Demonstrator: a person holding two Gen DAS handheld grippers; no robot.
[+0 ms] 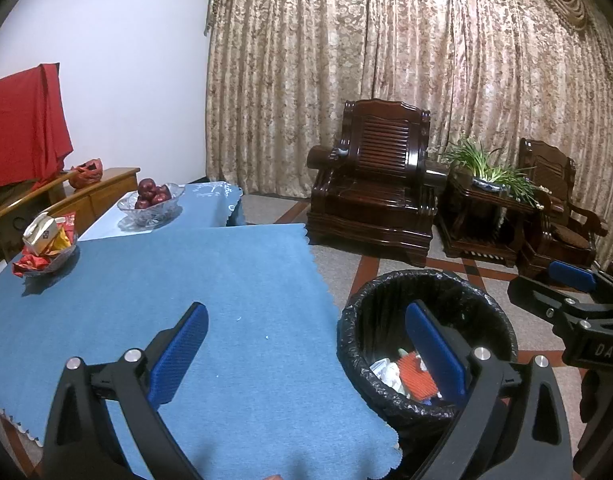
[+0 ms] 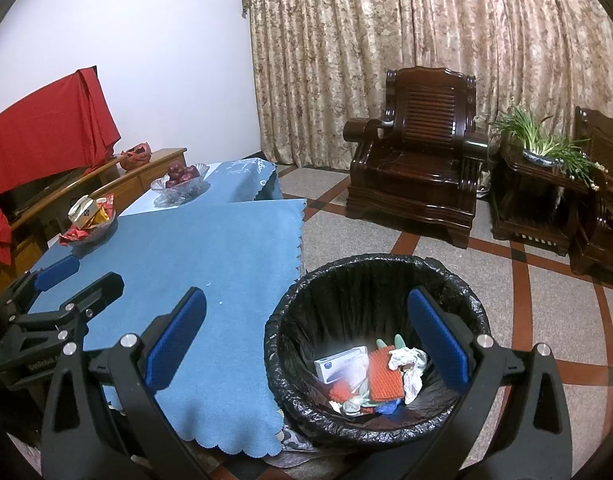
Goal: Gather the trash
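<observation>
A bin with a black liner point(image 2: 302, 292) stands on the floor at the table's right edge; it also shows in the left wrist view point(image 1: 370, 292). Inside lie a white box point(image 2: 340, 364), an orange ribbed piece point(image 2: 384, 376) and crumpled paper point(image 2: 408, 364). My right gripper point(image 2: 306, 336) is open and empty, over the bin's near rim. My left gripper point(image 1: 306, 344) is open and empty, above the blue tablecloth point(image 1: 166, 280) beside the bin. Each gripper shows in the other's view: the right gripper point(image 1: 562, 284) and the left gripper point(image 2: 74, 276).
A dish of snack packets point(image 1: 46, 248) and a glass bowl of red apples point(image 1: 150, 200) sit at the table's far left. A wooden sideboard point(image 1: 106, 192) with a red cloth stands behind. Dark wooden armchairs point(image 2: 422, 176) and a plant point(image 2: 542, 148) stand before the curtain.
</observation>
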